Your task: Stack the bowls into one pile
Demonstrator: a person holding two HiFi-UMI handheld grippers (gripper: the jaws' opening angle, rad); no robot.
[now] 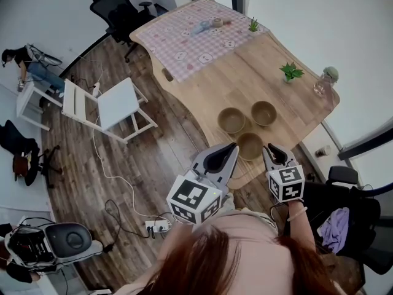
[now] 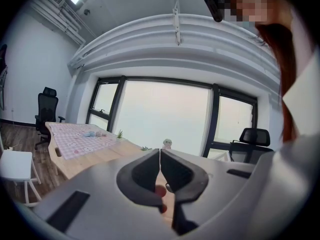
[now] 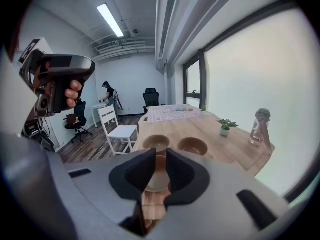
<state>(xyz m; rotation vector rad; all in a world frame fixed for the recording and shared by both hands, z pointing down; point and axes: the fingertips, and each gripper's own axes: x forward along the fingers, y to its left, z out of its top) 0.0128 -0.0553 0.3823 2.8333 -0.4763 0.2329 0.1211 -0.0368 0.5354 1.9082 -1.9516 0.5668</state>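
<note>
Three brown bowls stand apart on the wooden table (image 1: 202, 91): one at the back left (image 1: 231, 120), one at the back right (image 1: 263, 112), and the nearest (image 1: 250, 145) close to the front edge. My left gripper (image 1: 231, 147) hovers just left of the nearest bowl; in the left gripper view its jaws (image 2: 159, 153) meet and hold nothing. My right gripper (image 1: 271, 147) is just right of that bowl. In the right gripper view it (image 3: 160, 154) is open, and the nearest bowl (image 3: 156, 176) shows through the gap, untouched, with the other two (image 3: 156, 142) (image 3: 193, 145) beyond.
A pink checked cloth (image 1: 190, 32) covers the table's far end. Two small potted plants (image 1: 291, 72) (image 1: 253, 24) and a glass bottle (image 1: 325, 82) stand along the window side. A white chair (image 1: 110, 106) and cables with a power strip (image 1: 158, 226) are on the floor at left.
</note>
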